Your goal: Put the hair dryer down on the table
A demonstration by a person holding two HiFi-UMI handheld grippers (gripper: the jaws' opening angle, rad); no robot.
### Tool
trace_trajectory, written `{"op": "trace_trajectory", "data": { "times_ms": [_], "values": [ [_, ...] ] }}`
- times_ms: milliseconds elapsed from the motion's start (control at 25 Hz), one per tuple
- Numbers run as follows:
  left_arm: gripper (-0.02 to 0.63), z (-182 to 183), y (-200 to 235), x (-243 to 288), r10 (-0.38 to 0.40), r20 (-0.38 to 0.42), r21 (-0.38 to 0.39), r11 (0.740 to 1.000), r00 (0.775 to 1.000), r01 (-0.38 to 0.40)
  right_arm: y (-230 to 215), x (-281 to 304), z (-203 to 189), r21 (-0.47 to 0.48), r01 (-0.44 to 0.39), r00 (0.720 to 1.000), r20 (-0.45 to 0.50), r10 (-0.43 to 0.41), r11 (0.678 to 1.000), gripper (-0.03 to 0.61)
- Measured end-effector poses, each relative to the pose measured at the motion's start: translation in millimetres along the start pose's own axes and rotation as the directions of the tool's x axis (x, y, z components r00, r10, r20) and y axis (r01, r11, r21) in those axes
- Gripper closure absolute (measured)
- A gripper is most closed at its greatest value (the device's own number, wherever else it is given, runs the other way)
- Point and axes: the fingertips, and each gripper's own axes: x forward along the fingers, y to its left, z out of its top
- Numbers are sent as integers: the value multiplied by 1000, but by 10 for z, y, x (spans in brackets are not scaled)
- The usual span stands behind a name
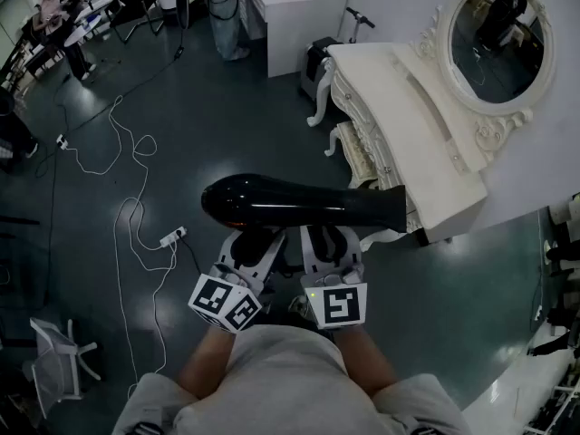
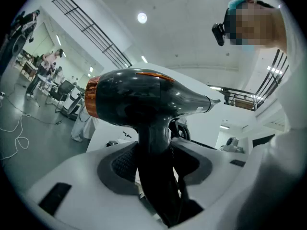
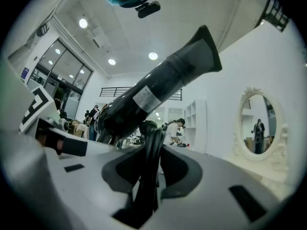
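1. The hair dryer [image 1: 299,205] hangs crosswise over the floor [image 1: 227,125], nozzle to the right, clear of the tabletop [image 1: 408,116];
2. its handle stands between the jaws of the left gripper [image 1: 254,240], under its body; the right gripper [image 1: 331,236] sits just beside, to the right, with the cord [image 3: 151,147] between its jaws;
3. the tabletop lies ahead and to the right; the mirror [image 1: 497,43] stands at its far right side;
4. a power strip [image 1: 172,236] lies on the floor left of the hair dryer; a cable [image 1: 116,243] runs beside it; a chair [image 1: 59,352] stands nearer, further left.
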Motion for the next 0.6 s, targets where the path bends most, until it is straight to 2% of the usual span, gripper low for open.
{"op": "trace_trajectory", "data": {
  "times_ms": [200,400,600],
  "values": [
    [413,47,104,40,-7,-5,22,1000,1000,7,29,106,-26,14,17,1000,20,-18,1000,479],
    [413,192,245,74,26,-1,99,995,1000,-26,61,275,14,20,24,999,30,-25,1000,477],
    [413,277,359,112,7,-2,86,996,1000,-7,101,399,100,-1,43,998,50,-42,999,477]
  ]
}}
